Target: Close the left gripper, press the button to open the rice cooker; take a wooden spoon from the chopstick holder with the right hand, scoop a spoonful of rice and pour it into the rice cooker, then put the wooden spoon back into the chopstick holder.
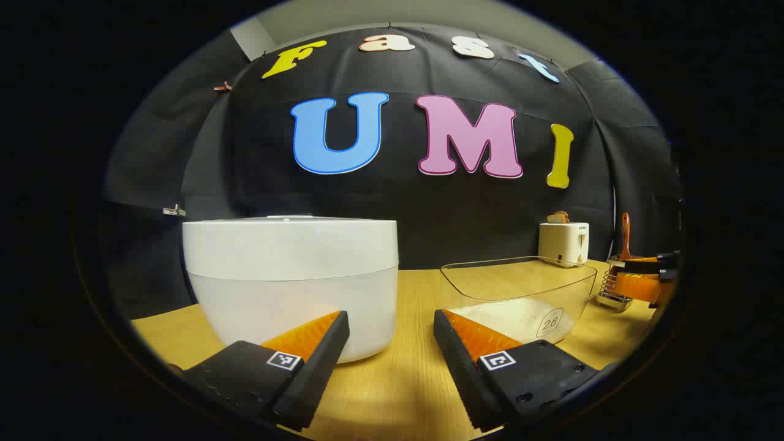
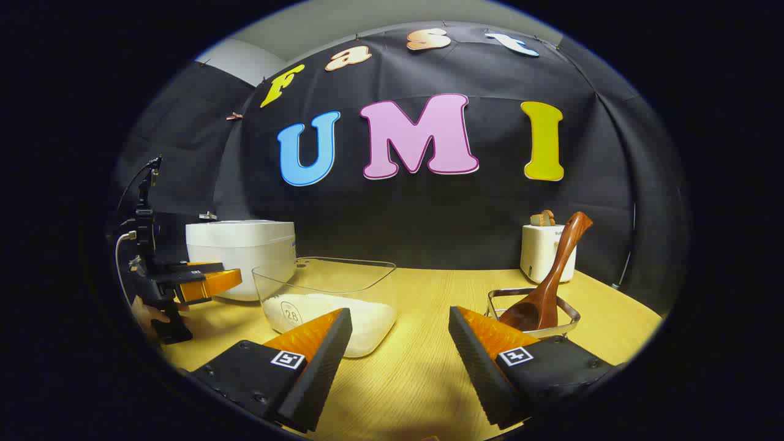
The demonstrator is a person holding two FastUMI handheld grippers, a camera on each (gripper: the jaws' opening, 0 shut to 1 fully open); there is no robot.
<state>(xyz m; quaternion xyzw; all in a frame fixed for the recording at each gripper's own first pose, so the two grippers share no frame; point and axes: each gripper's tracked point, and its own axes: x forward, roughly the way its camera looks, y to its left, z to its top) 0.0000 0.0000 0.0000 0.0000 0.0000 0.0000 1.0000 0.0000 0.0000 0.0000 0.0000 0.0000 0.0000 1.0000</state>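
Standing in the chopstick holder (image 2: 531, 312) near the worktop's right edge, the stiff, light wooden spoon (image 2: 545, 288) invites a grip on its upper handle, while both the left gripper (image 1: 392, 334) and right gripper (image 2: 401, 334) have fingers spread, holding nothing.

The white rice cooker (image 1: 291, 282) is sitting lid-shut just left of the clear rice container (image 1: 520, 300) — the wooden spoon (image 2: 542, 285) is leaning in the wire chopstick holder (image 2: 566, 320), right of that container.

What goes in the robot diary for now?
left claw open | right claw open | rice cooker closed | wooden spoon in holder
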